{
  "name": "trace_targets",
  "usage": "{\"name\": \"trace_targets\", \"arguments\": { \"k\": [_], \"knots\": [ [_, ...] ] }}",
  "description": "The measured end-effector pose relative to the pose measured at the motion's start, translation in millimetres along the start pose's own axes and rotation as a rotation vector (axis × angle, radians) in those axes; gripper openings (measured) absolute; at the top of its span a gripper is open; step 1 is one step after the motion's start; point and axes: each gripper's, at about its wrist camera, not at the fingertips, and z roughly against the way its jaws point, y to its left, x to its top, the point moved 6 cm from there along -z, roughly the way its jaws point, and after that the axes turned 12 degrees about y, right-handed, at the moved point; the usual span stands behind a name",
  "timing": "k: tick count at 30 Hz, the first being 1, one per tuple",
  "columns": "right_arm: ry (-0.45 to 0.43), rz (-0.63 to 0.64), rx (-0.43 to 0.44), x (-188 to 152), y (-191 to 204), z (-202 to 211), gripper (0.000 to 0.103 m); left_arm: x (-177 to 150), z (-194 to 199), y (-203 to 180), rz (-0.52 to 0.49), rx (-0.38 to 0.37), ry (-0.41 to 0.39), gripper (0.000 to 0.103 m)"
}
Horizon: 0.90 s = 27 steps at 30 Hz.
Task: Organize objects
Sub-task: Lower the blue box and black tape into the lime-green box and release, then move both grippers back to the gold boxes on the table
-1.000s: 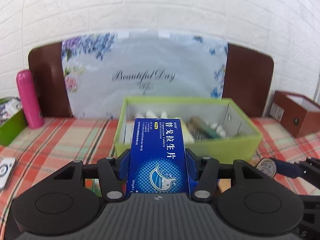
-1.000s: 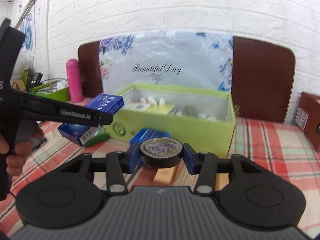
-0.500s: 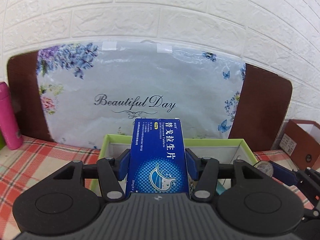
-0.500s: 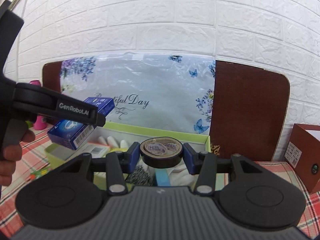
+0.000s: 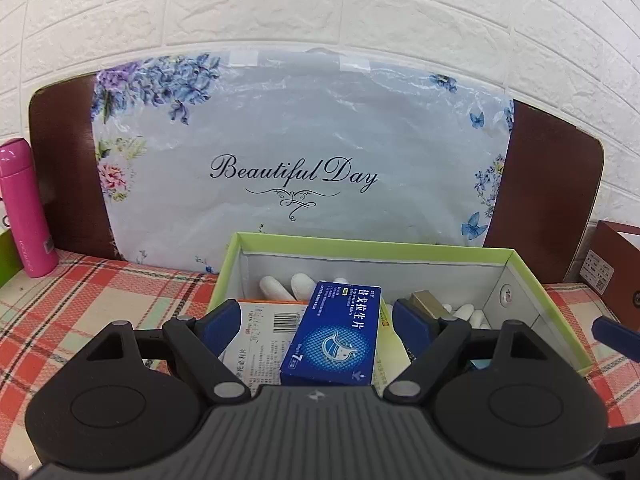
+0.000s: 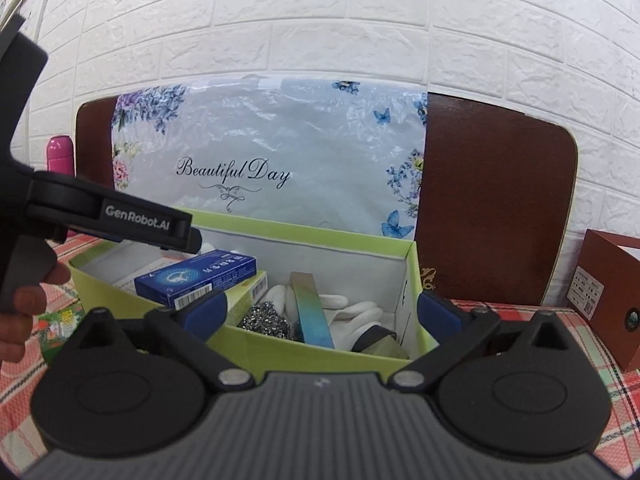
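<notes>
**Both claws released over the green box**

A red-checked tablecloth (image 5: pixel 80 300) spreads under everything, running out to the left and right of both claws. Straight ahead of them, against the white brick wall, leans a brown board (image 6: pixel 492 200) fronted by a flowered plastic sheet (image 5: pixel 296 152) lettered "Beautiful Day".

Just beyond and below the fingertips sits the open green box (image 5: pixel 560 320), holding white gloves (image 6: pixel 356 312), a metal scourer (image 6: pixel 266 320) and a tall teal-and-gold pack (image 6: pixel 312 308) leaning upright.

The left gripper (image 5: pixel 318 320) has just been opening; its blue pads stand clear on either side of the blue medicine box (image 5: pixel 334 336), which no longer touches them and lies tilted on a white printed carton (image 5: pixel 264 336) inside the green box, directly ahead between the fingers. A hand (image 6: pixel 24 308) grips this tool's handle.

The right gripper (image 6: pixel 322 310) has likewise just been opening and gapes wide over the near right part of the green box, with nothing between its pads. A dark roll-like shape (image 6: pixel 374 340) lies low in the box ahead of it; I cannot tell what it is.

Far to the left of the claws stands a pink flask (image 5: pixel 24 208); far to the right, a brown carton (image 6: pixel 612 296).
</notes>
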Motion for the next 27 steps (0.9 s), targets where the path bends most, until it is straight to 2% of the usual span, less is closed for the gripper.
{"name": "trace_targets", "arguments": {
  "k": [6,11,15,21,27],
  "knots": [
    [-0.044,-0.018,0.018,6,-1,36,0.103,-17,28,4,0.032,0.008,0.055,0.086],
    [-0.049,-0.028,0.032,-8,0,69,0.103,-48,53,-1,0.018,0.006,0.074,0.086],
    [-0.013,-0.024,0.045,-33,2,87,0.103,-78,63,-8,0.005,-0.004,0.105,0.086],
    [0.063,-0.005,-0.009,-82,-3,104,0.103,-121,59,-24,0.019,-0.054,0.176,0.086],
    [0.135,-0.099,-0.023,-110,-28,113,0.103,-136,46,-61,-0.007,-0.094,0.212,0.086]
  ]
}}
